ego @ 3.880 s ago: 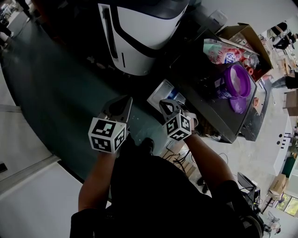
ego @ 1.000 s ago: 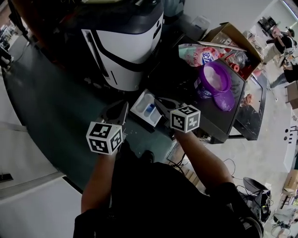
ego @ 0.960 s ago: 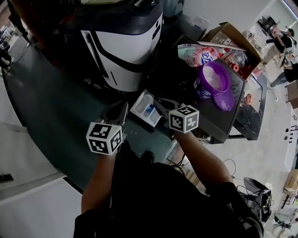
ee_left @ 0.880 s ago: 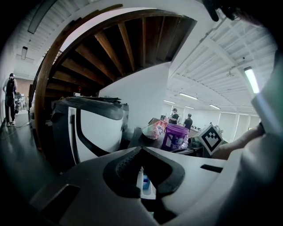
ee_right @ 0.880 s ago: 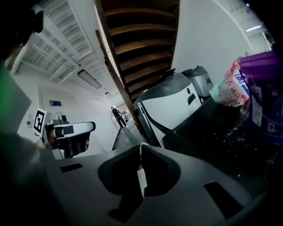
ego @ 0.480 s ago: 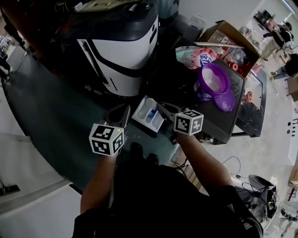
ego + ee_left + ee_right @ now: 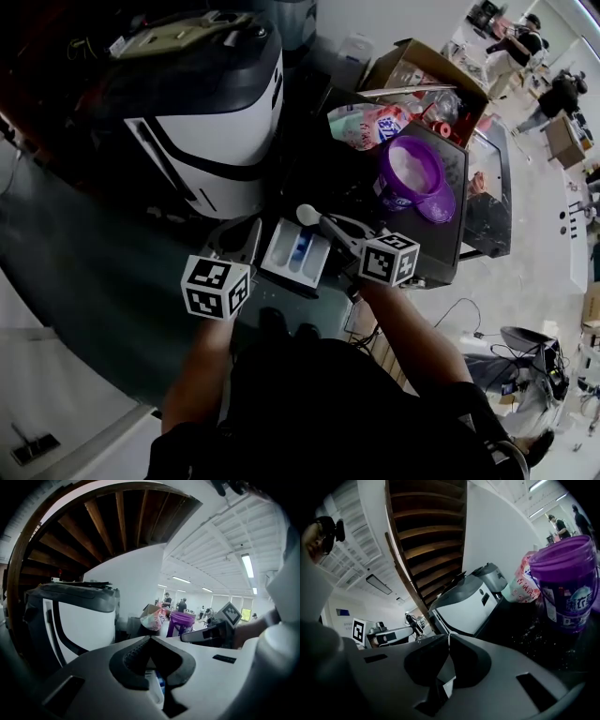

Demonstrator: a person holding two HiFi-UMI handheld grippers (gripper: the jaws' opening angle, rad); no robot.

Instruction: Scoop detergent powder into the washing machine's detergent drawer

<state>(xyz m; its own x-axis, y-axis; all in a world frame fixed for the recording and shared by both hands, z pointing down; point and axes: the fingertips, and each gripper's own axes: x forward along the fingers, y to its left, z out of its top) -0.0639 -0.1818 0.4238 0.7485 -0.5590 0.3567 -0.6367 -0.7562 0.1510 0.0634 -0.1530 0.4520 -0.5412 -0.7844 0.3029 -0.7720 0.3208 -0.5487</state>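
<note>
Scoop [image 7: 307, 215] clamped in right tool [image 7: 330, 225], at 12 o'clock of open drawer [image 7: 292, 258]; left tool [image 7: 246, 234] closed, empty. Dump prob not done yet.

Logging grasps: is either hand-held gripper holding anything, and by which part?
Right hand-held gripper pinches the small white plastic scoop by its handle; left hand-held gripper is shut on nothing.

text log | purple tub [image 7: 568, 585] label: white characters, illegible | pink bag [image 7: 521, 590]: blue print, illegible

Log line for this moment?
right gripper: shut on scoop | scoop: at far end of open detergent drawer | left gripper: shut, empty | purple tub: lid off
</note>
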